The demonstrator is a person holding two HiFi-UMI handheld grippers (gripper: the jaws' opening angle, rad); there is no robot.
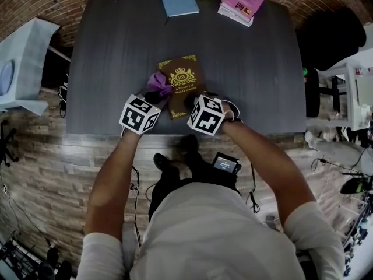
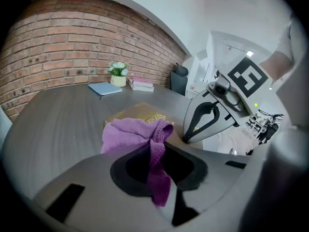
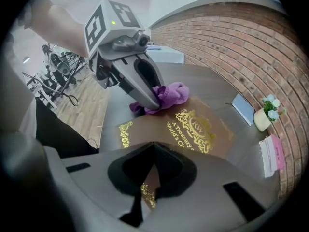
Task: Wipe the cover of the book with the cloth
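The brown book (image 1: pixel 182 85) lies closed on the dark table (image 1: pixel 116 51) near its front edge, cover up, with the gold crest and title showing. The left tool (image 2: pixel 158 164) is clamped narrowly on a fold of the purple cloth (image 2: pixel 129 133), and the bunched rest of the cloth sits on the left side of the cover, close to the near corner. The right tool (image 3: pixel 153 170) has its jaws fully together with nothing between them. Its tip is on or just above the near edge of the cover, apparently to pin the book down, though contact cannot be confirmed. By this reading the wiping is under way: cloth picked up, book steadied, cloth on the cover. No dust or streaks show which parts have been covered, so the share already done cannot be told. The centre with the crest, the right side and the far edge lie clear of the cloth and probably remain to be passed over.
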